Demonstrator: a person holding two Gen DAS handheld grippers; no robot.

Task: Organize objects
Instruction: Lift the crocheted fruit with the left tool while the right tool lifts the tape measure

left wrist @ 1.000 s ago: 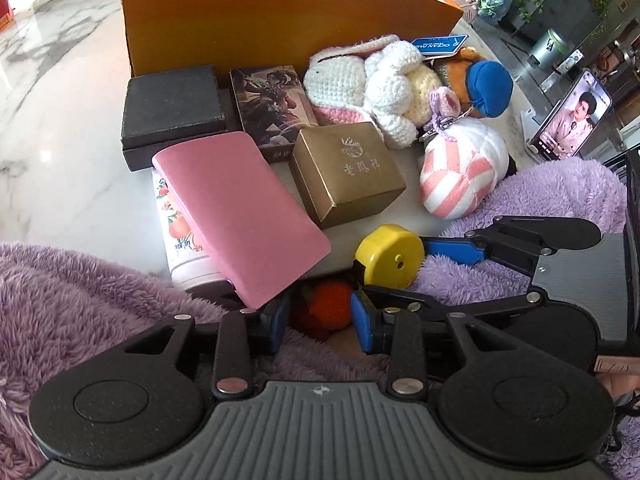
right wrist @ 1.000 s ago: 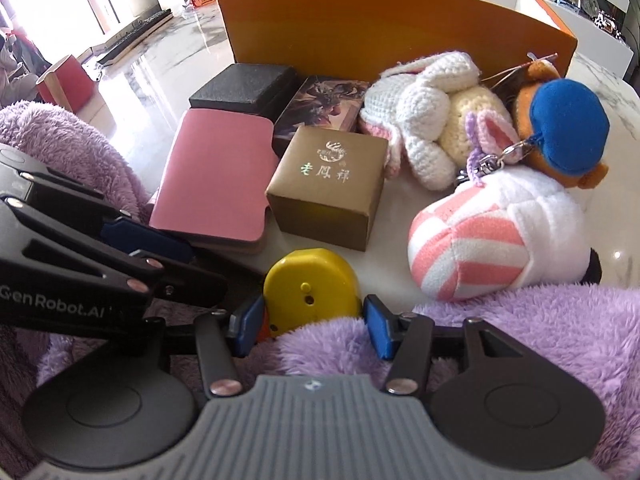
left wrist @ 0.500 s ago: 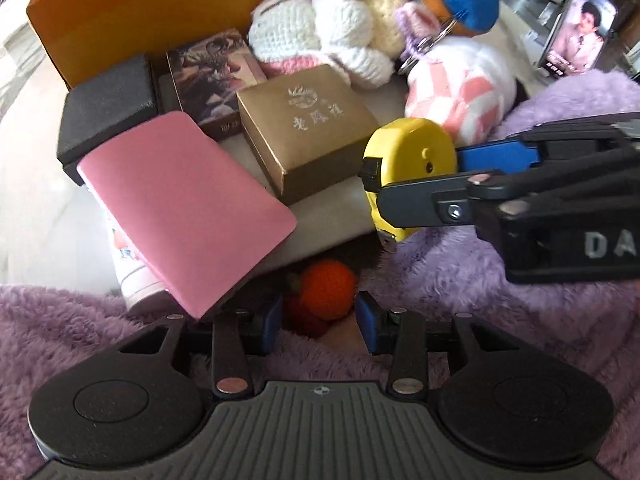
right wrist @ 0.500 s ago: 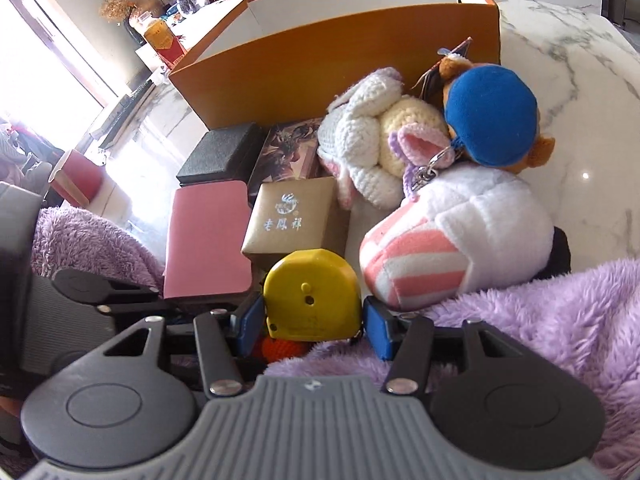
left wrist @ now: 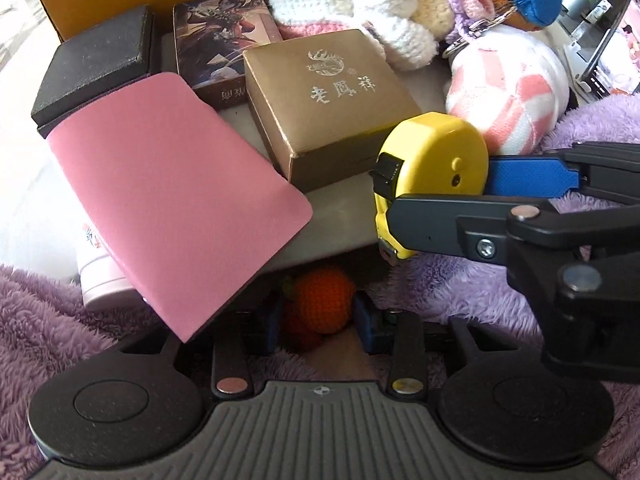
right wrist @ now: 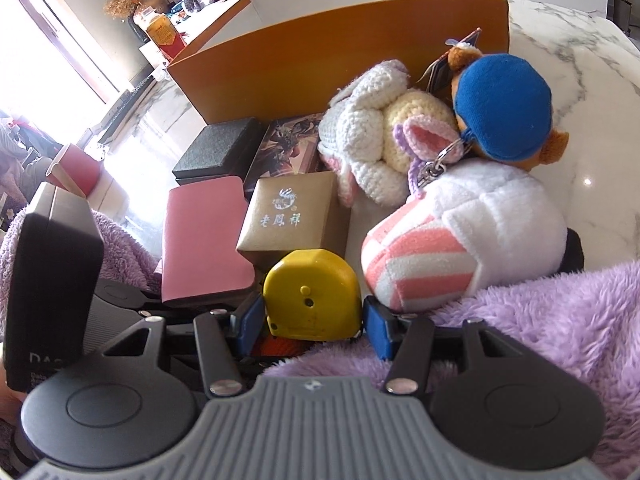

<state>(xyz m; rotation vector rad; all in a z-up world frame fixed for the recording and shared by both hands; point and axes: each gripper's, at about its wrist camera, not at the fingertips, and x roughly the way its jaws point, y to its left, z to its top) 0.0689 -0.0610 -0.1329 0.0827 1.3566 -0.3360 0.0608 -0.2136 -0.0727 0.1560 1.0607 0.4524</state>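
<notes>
Yellow tape measure [right wrist: 312, 294] is pinched between the right gripper's [right wrist: 313, 320] blue fingers [right wrist: 376, 330], held just off the near edge of the white marble tabletop [right wrist: 592, 92], above purple fleece [right wrist: 540, 320]; in the left wrist view the same tape measure [left wrist: 430, 172] hangs in those fingers, right of centre. Below it, an orange crocheted toy [left wrist: 324, 300] sits between the left gripper's [left wrist: 318, 322] blue fingers [left wrist: 366, 326], which are closing on it; contact on both sides looks likely but it's shadowed, cannot tell for sure. The toy is tucked under the tabletop edge, down by the fleece [left wrist: 60, 320]. Just behind the tape measure: gold box [right wrist: 294, 216] with silver lettering. Left of it, a pink notebook [right wrist: 204, 240] overhanging the tabletop edge, resting on a white printed cylinder [left wrist: 98, 276]. Behind those, a black box [right wrist: 218, 148] and a dark illustrated card box [right wrist: 292, 148], side by side. Right of the gold box: pink-and-white striped plush [right wrist: 472, 240], touching a white crocheted bunny [right wrist: 372, 140] and an orange plush with a blue cap [right wrist: 504, 108], with a keyring [right wrist: 434, 166] among them. An orange cardboard box [right wrist: 340, 52] with its wall upright stands behind the lot. A phone on a stand [left wrist: 616, 56] sits at far right in the left view.
</notes>
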